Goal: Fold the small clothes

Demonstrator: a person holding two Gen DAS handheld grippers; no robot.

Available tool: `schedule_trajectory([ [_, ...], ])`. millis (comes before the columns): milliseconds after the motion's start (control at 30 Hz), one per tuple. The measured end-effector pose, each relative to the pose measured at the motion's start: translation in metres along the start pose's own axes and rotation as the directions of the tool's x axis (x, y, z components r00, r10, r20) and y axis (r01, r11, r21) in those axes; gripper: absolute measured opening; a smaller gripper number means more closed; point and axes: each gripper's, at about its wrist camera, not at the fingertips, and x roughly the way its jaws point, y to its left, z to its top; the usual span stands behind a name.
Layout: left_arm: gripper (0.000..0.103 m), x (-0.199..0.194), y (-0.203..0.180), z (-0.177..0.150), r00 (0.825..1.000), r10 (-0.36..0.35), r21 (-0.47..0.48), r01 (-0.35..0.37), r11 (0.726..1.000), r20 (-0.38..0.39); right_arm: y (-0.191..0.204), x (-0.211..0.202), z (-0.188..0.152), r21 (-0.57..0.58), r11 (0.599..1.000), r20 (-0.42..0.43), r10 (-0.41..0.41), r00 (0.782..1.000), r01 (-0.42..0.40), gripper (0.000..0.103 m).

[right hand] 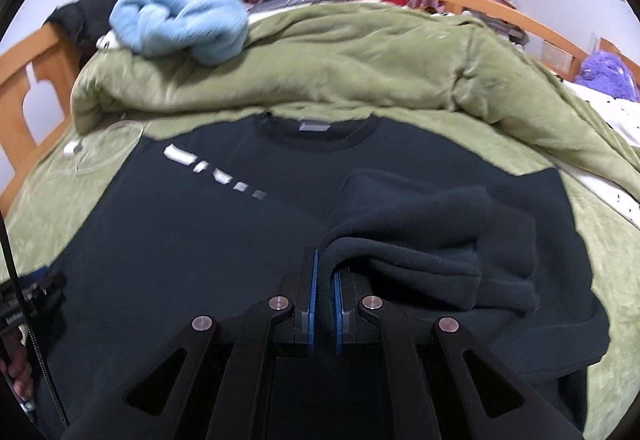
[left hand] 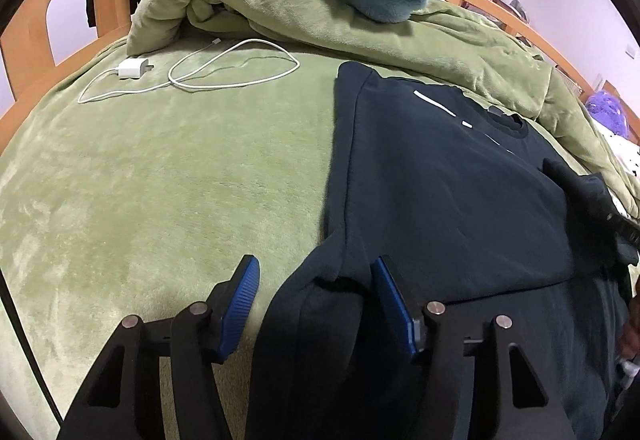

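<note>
We note the right gripper (right hand: 324,282) clamped nearly closed on a folded-over sleeve (right hand: 404,240) of the dark shirt (right hand: 180,240), the left gripper (left hand: 316,304) about half open astride a fold at the shirt's edge without pinching it, and the shirt lying flat on the green blanket (left hand: 160,179), collar toward the heaped duvet (right hand: 320,67).
</note>
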Motion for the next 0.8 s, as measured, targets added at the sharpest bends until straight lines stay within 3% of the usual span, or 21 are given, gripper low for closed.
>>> schedule_trajectory([
  [67, 0.058, 0.000, 0.001, 0.000, 1.000, -0.002, -0.003, 0.002, 1.000, -0.001, 0.010, 0.006, -0.006, -0.016, 1.000, -0.017, -0.005, 1.000, 0.005, 0.008],
  [133, 0.058, -0.001, 0.001, -0.001, 1.000, -0.003, -0.006, 0.003, 1.000, 0.000, 0.018, 0.013, -0.013, -0.036, 0.999, -0.038, -0.012, 0.999, 0.011, 0.016],
  [200, 0.058, -0.002, 0.000, -0.003, 1.000, 0.003, -0.002, -0.003, 1.000, 0.006, 0.023, 0.017, -0.021, -0.054, 0.998, -0.068, 0.009, 0.998, -0.013, 0.032],
  [400, 0.038, -0.003, -0.008, -0.007, 1.000, -0.003, 0.029, 0.003, 1.000, 0.006, 0.011, -0.014, -0.047, -0.091, 0.993, -0.082, 0.070, 0.994, -0.077, 0.037],
  [567, 0.037, -0.015, -0.018, -0.007, 0.998, 0.052, 0.061, -0.055, 0.997, 0.043, -0.035, -0.056, -0.060, -0.052, 0.997, -0.028, 0.062, 0.998, -0.064, 0.042],
  [667, 0.043, -0.025, -0.020, -0.003, 0.996, 0.078, 0.046, -0.080, 0.996, 0.053, -0.070, -0.074, -0.065, -0.022, 1.000, 0.005, 0.011, 1.000, -0.011, 0.044],
  [733, 0.060, -0.035, -0.023, 0.001, 0.994, 0.086, 0.032, -0.088, 0.996, 0.069, -0.098, -0.083, -0.069, 0.013, 0.999, 0.017, -0.034, 0.999, 0.034, 0.044],
  [800, 0.063, -0.045, -0.030, 0.004, 0.990, 0.094, 0.030, -0.098, 0.995, 0.101, -0.123, -0.089, -0.075, 0.049, 0.995, 0.025, -0.083, 0.996, 0.082, 0.044],
])
